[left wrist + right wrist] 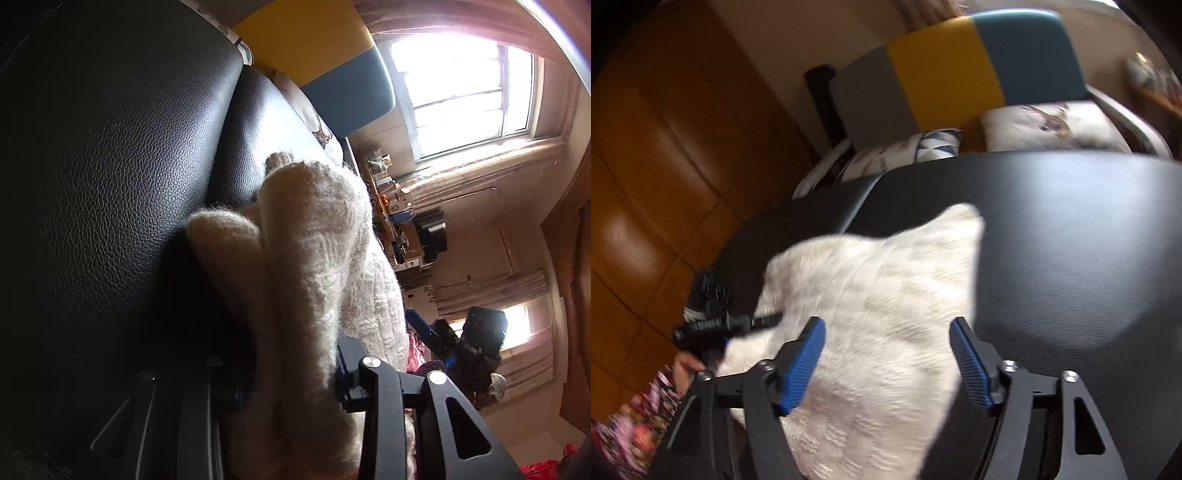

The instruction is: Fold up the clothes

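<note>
A black leather surface (1071, 240) carries a fluffy cream sweater (879, 295), bunched towards its left edge. The left claw (295, 369) is clamped on a thick fold of the knit, while the right claw (888, 354) hangs spread wide above the sweater, gripping nothing.

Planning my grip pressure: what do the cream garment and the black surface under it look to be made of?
Cream sweater: fuzzy wool-like knit, with stray fibres and ribbed stitches. Black surface: leather or faux leather, showing pebbled grain and a soft sheen; I can't tell which.
</note>
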The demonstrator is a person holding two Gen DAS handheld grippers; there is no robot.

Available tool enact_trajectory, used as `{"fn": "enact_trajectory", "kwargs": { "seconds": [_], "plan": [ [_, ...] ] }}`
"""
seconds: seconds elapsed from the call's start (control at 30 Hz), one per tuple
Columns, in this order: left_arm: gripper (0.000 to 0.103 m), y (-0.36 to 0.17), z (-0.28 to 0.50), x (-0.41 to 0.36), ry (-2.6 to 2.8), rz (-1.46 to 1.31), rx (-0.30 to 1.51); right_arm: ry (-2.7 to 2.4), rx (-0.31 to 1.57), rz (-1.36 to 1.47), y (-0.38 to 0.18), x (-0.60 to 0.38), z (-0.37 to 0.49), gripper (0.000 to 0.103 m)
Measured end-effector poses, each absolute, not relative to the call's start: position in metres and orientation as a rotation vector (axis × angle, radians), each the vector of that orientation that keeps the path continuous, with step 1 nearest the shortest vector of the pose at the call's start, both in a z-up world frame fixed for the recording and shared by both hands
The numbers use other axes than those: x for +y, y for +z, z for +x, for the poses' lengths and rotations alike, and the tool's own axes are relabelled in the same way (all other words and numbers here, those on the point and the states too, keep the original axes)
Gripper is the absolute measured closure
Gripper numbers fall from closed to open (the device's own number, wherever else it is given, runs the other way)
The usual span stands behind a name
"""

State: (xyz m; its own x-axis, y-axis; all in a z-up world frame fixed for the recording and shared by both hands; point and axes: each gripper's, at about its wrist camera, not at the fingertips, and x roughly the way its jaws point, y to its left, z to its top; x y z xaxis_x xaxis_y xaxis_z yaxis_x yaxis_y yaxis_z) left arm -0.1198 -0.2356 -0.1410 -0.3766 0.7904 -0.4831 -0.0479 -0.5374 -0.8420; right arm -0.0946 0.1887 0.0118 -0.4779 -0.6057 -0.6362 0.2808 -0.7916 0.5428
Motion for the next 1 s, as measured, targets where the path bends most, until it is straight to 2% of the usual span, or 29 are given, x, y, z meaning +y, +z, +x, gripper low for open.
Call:
{"fn": "enact_trajectory", "kwargs": {
  "seconds": [0.17, 0.43, 0.67, 0.73, 0.9, 1.0],
  "plan": [
    [0.068, -0.141, -0.126, -0.238, 1.957, -1.29, -1.043, -2.057, -0.801, 1.336, -0.024, 0.225, -0.117, 0.027],
    [0.068, -0.143, -0.127, -0.238, 1.953, -1.282, -1.047, -1.788, -1.033, 1.387, -0.077, 0.211, -0.141, 0.027],
    [0.068, -0.15, -0.127, -0.241, 1.93, -1.28, -1.035, -1.739, -0.933, 1.427, -0.075, 0.175, -0.159, 0.027],
    [0.068, -0.15, -0.129, -0.24, 1.932, -1.276, -1.036, -1.739, -0.911, 1.434, -0.073, 0.164, -0.162, 0.021],
    [0.068, -0.149, -0.13, -0.239, 1.935, -1.266, -1.035, -1.768, -0.879, 1.442, -0.071, 0.15, -0.166, 0.017],
    [0.068, -0.154, -0.121, -0.246, 1.938, -1.264, -1.032, -1.8, -0.861, 1.434, -0.071, 0.146, -0.165, 0.029]
  ]
}}
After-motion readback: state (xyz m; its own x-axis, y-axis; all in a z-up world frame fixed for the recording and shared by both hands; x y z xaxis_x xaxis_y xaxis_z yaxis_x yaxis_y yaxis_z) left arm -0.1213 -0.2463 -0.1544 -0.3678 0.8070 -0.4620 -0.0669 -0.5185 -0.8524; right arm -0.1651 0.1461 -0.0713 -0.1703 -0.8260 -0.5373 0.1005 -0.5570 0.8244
